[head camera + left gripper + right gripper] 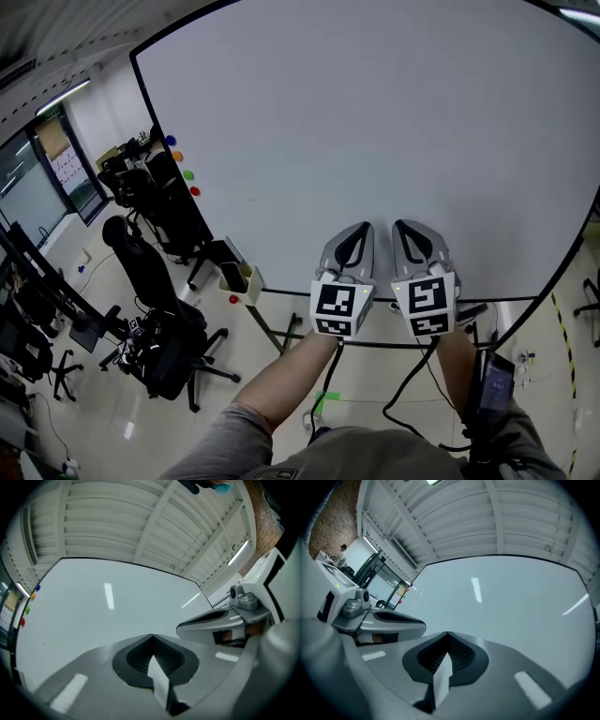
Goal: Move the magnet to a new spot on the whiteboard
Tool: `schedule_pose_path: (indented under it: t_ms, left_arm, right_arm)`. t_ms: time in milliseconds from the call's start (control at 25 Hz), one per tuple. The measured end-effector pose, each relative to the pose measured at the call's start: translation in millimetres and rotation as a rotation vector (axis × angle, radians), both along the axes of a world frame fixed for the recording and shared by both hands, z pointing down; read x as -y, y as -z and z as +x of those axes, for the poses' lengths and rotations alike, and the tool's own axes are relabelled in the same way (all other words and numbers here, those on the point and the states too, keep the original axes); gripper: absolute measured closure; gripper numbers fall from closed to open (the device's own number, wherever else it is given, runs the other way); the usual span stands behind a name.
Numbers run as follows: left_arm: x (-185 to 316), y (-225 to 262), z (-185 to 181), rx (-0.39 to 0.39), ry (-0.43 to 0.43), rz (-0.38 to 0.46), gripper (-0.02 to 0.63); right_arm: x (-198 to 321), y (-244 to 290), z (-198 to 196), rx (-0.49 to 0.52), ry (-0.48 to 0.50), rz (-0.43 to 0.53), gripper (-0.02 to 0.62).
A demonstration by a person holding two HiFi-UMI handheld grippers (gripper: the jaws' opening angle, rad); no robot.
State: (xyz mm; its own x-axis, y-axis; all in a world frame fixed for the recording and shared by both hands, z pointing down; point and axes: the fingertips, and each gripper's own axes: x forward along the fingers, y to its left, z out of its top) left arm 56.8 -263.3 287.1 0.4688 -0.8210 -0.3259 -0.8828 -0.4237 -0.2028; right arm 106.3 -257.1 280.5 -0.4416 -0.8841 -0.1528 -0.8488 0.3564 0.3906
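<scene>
A large whiteboard (375, 131) fills the head view. Four small round magnets sit in a row near its left edge: blue (171, 141), orange (177, 156), green (187, 174) and red (194, 190). The left gripper view shows them as small dots at the board's far left, the blue one (37, 588) on top and the red one (22, 621) lowest. My left gripper (363, 228) and right gripper (404, 226) are held side by side before the board's lower middle, far right of the magnets. Both are shut with nothing between the jaws, which meet at their tips (152, 636) (447, 633).
A small box tray (240, 273) hangs at the board's lower left corner, with a red dot (233, 299) below it. Black office chairs (155, 319) and desks stand on the floor to the left. The board's stand legs (272, 328) run beneath it.
</scene>
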Motion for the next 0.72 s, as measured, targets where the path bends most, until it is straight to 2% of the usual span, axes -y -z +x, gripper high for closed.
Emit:
schedule_pose_path:
  t_ms: [200,360,720]
  left_arm:
    - [-39,-12,42,-0.011,0.011,-0.037,0.603]
    - [-64,-32,59,-0.021,0.007,-0.092,0.603]
    - [-127,-75,76,-0.048,-0.119,-0.183,0.603]
  right_arm:
    - [-40,-17,44,0.025,0.023,-0.036,0.589]
    - [-65,-41,62,0.055,0.024,-0.091,0.589]
    - [-129,-78,76,0.144,-0.056,-0.159,0.589]
